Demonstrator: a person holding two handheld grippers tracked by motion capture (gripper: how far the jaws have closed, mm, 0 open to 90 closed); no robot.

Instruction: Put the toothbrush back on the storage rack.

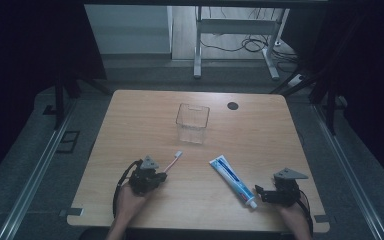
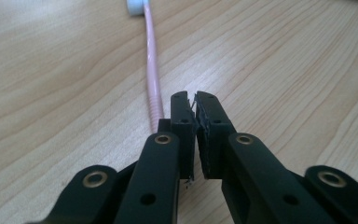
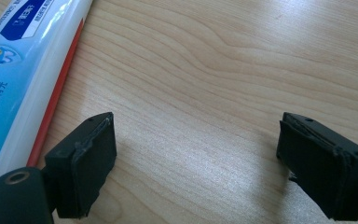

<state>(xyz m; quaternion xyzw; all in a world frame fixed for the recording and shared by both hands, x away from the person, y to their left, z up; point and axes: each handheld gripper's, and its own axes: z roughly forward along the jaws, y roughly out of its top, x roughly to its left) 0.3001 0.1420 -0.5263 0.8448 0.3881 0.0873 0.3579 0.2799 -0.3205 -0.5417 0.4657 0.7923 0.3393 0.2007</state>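
While the left gripper's [image 2: 195, 105] fingers sit clenched on nothing, the pink toothbrush [image 2: 152, 70] lies just left of them.

Dim room, grey floor [image 1: 145, 80], metal desk frame [image 1: 235, 30] behind wooden table [image 1: 260, 130].

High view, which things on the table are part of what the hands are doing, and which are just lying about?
In the job:
- pink toothbrush, beside the shut left gripper, not between its jaws
- toothpaste tube, beside the open right gripper
- clear plastic cup, probably where both go

Lying about:
- black round cap set in the table
- cables on the floor beyond
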